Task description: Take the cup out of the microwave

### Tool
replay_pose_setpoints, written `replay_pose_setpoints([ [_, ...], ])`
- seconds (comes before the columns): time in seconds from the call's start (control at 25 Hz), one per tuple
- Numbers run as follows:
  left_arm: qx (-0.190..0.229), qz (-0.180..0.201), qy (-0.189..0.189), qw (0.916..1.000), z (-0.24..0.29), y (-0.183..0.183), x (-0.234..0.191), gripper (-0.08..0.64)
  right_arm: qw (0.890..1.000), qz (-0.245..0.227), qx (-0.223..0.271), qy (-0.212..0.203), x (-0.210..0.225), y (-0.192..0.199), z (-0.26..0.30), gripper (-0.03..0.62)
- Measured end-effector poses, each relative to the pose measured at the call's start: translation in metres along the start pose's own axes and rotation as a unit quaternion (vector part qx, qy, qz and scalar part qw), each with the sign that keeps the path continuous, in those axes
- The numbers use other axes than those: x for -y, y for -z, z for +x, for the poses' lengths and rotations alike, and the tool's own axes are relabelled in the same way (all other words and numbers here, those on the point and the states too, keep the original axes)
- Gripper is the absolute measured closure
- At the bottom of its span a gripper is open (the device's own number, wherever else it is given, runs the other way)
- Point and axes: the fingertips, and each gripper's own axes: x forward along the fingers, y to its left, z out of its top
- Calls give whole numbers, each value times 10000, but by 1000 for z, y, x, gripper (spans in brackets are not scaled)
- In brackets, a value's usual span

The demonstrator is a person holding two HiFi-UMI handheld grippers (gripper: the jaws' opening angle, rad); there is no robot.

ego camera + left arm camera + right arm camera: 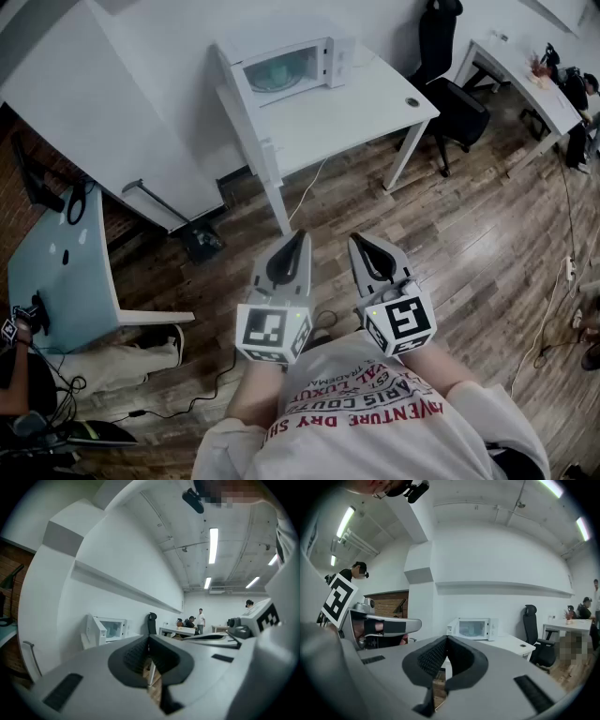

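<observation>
**Facing the microwave from well across the floor**

The microwave (286,64) sits at the far left of the white tabletop (356,108), well apart from both tools, with bare wooden floor (441,244) between. Its door seems swung open at its left side. A pale teal shape inside (277,71) is probably the cup, though it is too small to be sure.

The microwave lies straight ahead of the left hand-held gripper (298,236). The right hand-held gripper (362,240) is just beside it to the right, about as far away and slightly off line.

Both point roughly level toward the far wall. Each is clenched tight, pads meeting, with nothing between them and touching nothing.

The approach to the microwave looks not yet begun.
</observation>
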Motion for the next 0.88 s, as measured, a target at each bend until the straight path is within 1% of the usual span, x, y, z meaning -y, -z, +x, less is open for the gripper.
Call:
replay_pose_setpoints([
  [0.44,-23,-99,22,9999,4,9,-19,552,9999,94,-71,-4,-5,8,19,580],
  [0.56,-24,-133,18,9999,9,10,-23,552,9997,232,-34,36,-1,9,23,580],
  [0.88,-148,-235,-18,9996,33,20,-29,552,9993,327,-170,87,21,19,38,580],
])
